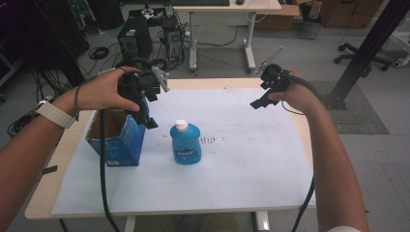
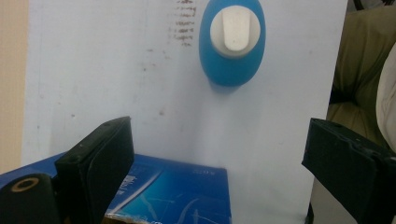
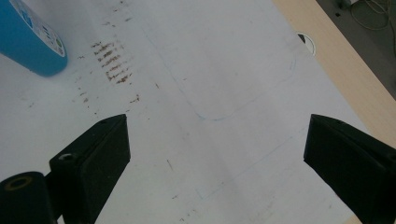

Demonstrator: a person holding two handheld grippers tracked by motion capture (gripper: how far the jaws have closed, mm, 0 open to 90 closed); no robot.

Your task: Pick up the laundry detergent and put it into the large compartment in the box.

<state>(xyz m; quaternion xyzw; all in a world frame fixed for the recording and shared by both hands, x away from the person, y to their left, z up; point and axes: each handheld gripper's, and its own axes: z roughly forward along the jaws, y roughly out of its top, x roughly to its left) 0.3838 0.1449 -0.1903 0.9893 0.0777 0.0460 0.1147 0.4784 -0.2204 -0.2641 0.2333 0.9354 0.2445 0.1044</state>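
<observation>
A blue bottle (image 1: 185, 143) with a white cap stands upright near the middle of the white sheet (image 1: 241, 164). To its left sits an open blue cardboard box (image 1: 116, 140). My left gripper (image 1: 147, 116) hovers over the box's right rim, jaws wide apart and empty. In the left gripper view the left gripper (image 2: 217, 149) looks down on the bottle's cap (image 2: 235, 30) and the box's edge (image 2: 177, 191). My right gripper (image 1: 263, 99) is held above the sheet's far right part, open and empty. The right gripper view has the right gripper (image 3: 217, 140) over bare sheet, with the bottle's base (image 3: 30, 42) at top left.
The sheet covers most of a wooden table (image 1: 46, 186), and brown smudges (image 1: 212, 140) lie just right of the bottle. A small hole (image 3: 306, 39) marks the tabletop past the sheet's edge. Beyond the table are a computer tower (image 1: 134, 38), cables and a desk.
</observation>
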